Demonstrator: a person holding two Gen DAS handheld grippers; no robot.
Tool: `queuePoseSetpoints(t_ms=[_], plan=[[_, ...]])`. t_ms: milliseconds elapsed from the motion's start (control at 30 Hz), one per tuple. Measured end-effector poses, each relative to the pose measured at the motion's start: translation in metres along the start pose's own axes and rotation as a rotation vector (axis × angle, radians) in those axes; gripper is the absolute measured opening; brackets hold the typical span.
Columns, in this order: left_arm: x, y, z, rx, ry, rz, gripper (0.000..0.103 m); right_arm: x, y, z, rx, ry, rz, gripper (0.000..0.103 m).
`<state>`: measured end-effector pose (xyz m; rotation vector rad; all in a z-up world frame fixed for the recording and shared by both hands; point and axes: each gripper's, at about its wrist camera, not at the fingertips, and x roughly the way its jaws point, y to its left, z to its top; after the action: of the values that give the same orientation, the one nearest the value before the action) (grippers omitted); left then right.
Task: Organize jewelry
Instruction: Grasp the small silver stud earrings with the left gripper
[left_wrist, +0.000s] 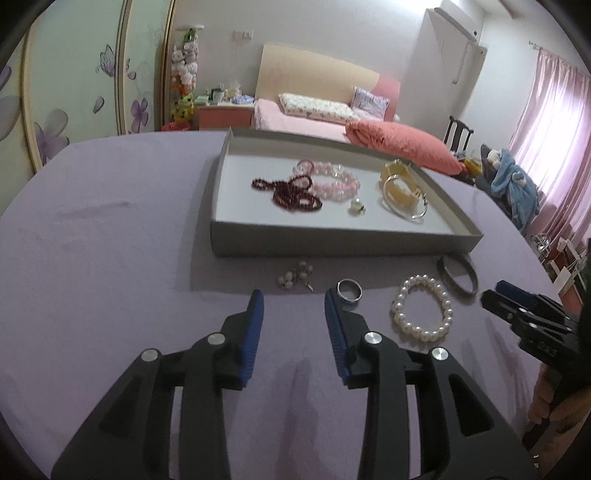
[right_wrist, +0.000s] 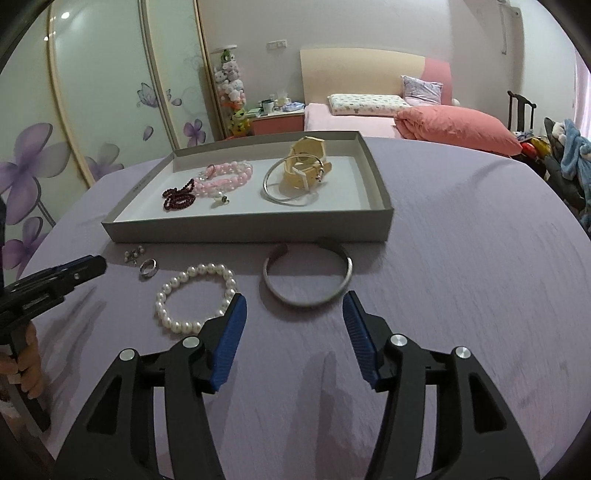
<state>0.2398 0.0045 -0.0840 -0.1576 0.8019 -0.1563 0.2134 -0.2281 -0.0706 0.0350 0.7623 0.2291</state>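
A grey box tray (left_wrist: 332, 242) (right_wrist: 240, 233) on the purple cloth holds a dark red bead string (left_wrist: 291, 190), a pink bead bracelet (left_wrist: 336, 177), a small charm (left_wrist: 356, 208), a yellow watch (right_wrist: 306, 166) and a thin silver bangle (right_wrist: 288, 188). In front of it lie pearl earrings (left_wrist: 295, 277), a silver ring (left_wrist: 349, 290) (right_wrist: 148, 267), a white pearl bracelet (left_wrist: 423, 314) (right_wrist: 195, 299) and a grey cuff bangle (right_wrist: 308, 277) (left_wrist: 458, 275). My left gripper (left_wrist: 293, 299) is open just short of the ring. My right gripper (right_wrist: 293, 304) is open at the cuff bangle.
The table is covered by a purple cloth (left_wrist: 110, 258). Behind it are a bed with a coral pillow (left_wrist: 402, 144), a nightstand (left_wrist: 225, 112), a flowered wardrobe (right_wrist: 92, 110) and pink curtains (left_wrist: 554, 129). The right gripper's tip (left_wrist: 517, 306) shows in the left wrist view.
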Motion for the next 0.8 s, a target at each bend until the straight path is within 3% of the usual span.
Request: queuePoseSetpoints(t_ms=[233,600,800], plan=[[0.026,-0.007,0.008,-0.005,0.076,0.038,0.035,0.001,-0.005,-0.001,0.025,0.009,-0.001,0.055],[0.046,-0.025,0.022,0.071,0.091,0.149,0.033,0.004,-0.009,-0.003,0.045,0.032,0.007,0.055],[0.050,-0.034,0.024,0.116,0.096,0.177,0.012,0.005,-0.010,-0.003,0.047,0.035,0.008,0.055]])
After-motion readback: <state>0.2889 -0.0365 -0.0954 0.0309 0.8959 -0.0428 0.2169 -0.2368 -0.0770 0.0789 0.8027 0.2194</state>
